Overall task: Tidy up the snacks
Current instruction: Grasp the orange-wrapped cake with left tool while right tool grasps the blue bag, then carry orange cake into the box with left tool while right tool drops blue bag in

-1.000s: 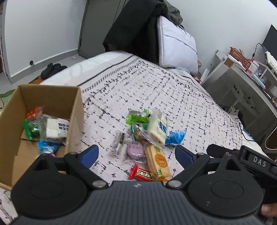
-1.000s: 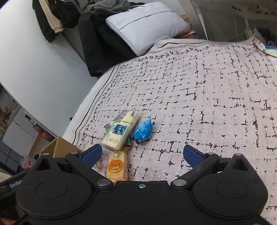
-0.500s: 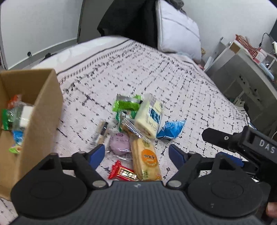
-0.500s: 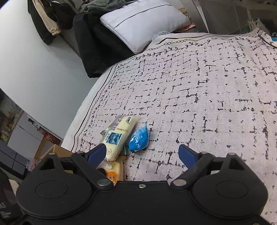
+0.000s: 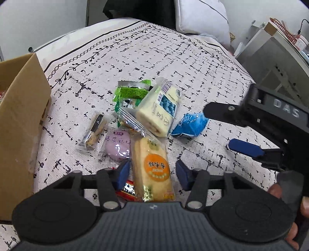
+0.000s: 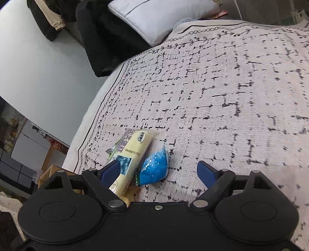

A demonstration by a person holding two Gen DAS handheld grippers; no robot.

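Note:
A pile of snacks lies on the patterned bedspread (image 5: 154,54). My left gripper (image 5: 152,172) is open, its fingers on either side of the near end of an orange-label cake pack (image 5: 151,168). A red candy bar (image 5: 126,190) lies under its left finger. Beyond are a purple mochi pack (image 5: 116,144), a small biscuit stick pack (image 5: 93,132), a cream roll pack (image 5: 159,109), green packs (image 5: 131,91) and a blue pack (image 5: 190,125). My right gripper (image 6: 159,171) is open, low over the blue pack (image 6: 154,168) and beside the cream roll (image 6: 129,152). It also shows in the left wrist view (image 5: 229,128).
An open cardboard box (image 5: 21,119) stands at the left on the bed. A grey pillow (image 6: 160,17) and dark clothes (image 6: 104,42) lie at the bed's head. A white desk (image 5: 278,58) stands to the right of the bed.
Both grippers have moved forward and down toward the snack pile. The left gripper's jaws have narrowed around the orange-label cake pack. The right gripper has come close over the blue pack.

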